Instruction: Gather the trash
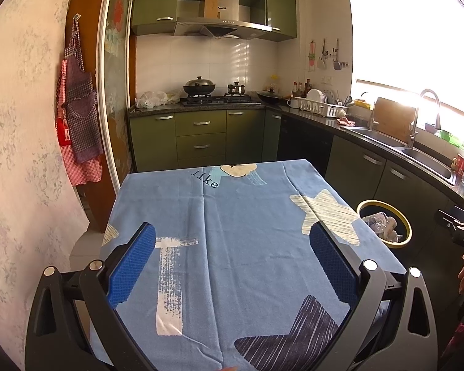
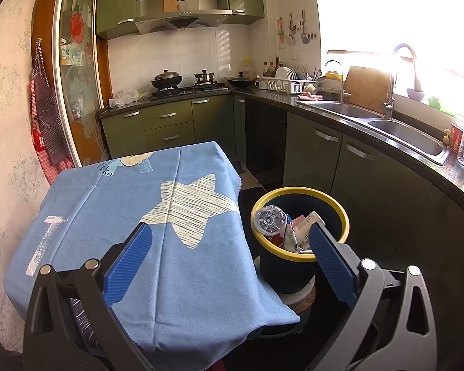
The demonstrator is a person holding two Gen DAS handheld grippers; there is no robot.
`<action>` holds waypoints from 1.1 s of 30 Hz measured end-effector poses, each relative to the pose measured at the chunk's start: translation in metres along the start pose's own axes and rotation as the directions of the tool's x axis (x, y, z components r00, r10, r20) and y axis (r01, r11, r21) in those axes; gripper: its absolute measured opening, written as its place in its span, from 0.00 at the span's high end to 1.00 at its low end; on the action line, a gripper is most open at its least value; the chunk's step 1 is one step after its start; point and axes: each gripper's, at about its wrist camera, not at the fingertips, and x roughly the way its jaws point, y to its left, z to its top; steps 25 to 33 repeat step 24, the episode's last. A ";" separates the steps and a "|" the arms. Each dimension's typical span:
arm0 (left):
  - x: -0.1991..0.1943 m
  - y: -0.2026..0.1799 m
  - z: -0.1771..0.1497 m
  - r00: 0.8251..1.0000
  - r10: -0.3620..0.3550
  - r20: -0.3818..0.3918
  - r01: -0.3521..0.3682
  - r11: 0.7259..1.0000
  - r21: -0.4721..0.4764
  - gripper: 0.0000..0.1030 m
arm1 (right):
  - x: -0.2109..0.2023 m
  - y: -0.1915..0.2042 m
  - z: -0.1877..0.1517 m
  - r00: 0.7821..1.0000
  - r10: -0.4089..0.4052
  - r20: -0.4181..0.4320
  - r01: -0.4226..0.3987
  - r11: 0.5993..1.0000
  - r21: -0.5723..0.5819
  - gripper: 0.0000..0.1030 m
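Observation:
A dark trash bin with a yellow rim (image 2: 343,216) stands on the floor right of the table; it also shows in the left wrist view (image 1: 410,232). It holds a clear plastic bottle (image 2: 269,220), a white tube (image 2: 307,221) and other scraps. My left gripper (image 1: 232,244) is open and empty above the blue star-print tablecloth (image 1: 232,247). My right gripper (image 2: 230,239) is open and empty, over the table's right edge (image 2: 241,216), its right finger (image 2: 331,256) in front of the bin.
Green kitchen cabinets (image 2: 309,145) and a dark counter with a double sink (image 2: 408,136) run along the right. A stove with pots (image 1: 201,88) stands at the back. Aprons (image 1: 77,117) hang on the left wall. The other gripper's body (image 1: 461,225) shows at the right edge.

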 end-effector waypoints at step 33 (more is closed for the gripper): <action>0.086 0.032 0.017 0.993 0.025 -0.119 -0.028 0.999 -0.030 0.05 | 0.063 0.020 0.017 0.991 0.085 -0.103 -0.093 0.993 -0.071 0.06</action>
